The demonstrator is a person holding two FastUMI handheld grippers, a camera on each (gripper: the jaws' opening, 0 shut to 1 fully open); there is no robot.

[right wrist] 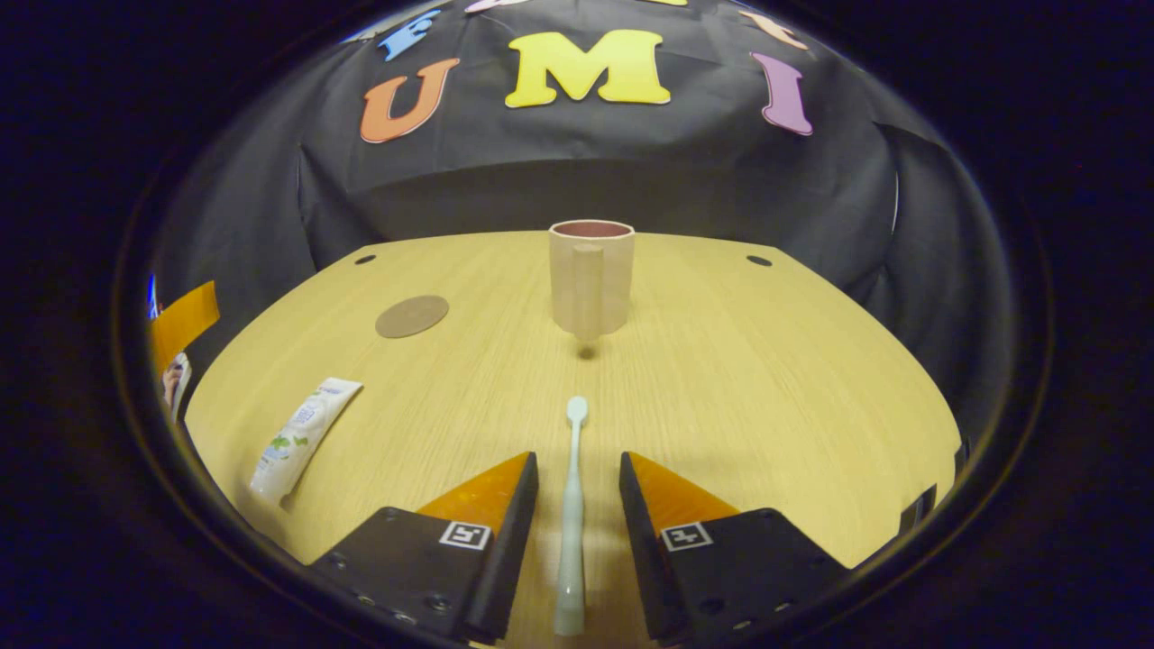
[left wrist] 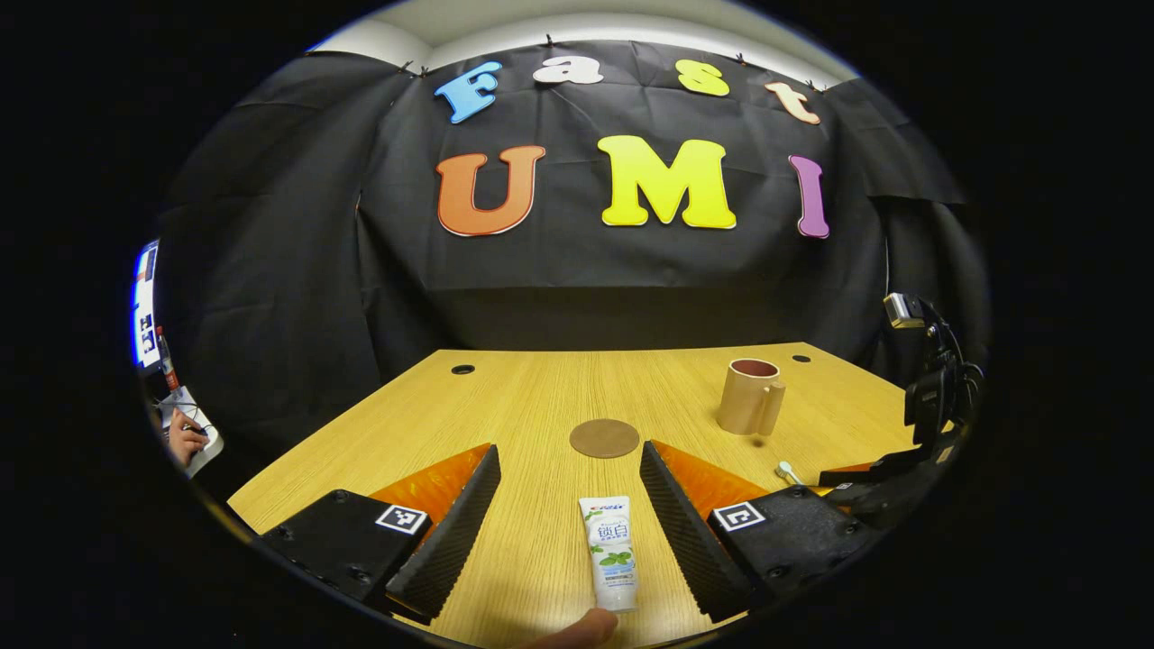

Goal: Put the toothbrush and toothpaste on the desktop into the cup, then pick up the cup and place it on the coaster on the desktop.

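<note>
Left gripper [left wrist: 570, 469]: jaws spread wide, holding nothing. Toothpaste [left wrist: 609, 552] lies flat on the desktop [left wrist: 523, 397] between the fingers, touching neither; a fingertip [left wrist: 586, 628] shows at its near end.

Right gripper [right wrist: 577, 469]: jaws apart, straddling the toothbrush [right wrist: 572, 514], which lies flat with its head pointing toward the cup [right wrist: 590, 278]; gaps visible on both sides.

Cup stands upright, handle toward the right gripper. Coaster [left wrist: 604, 438] lies bare, apart from the cup, beyond the toothpaste.
</note>
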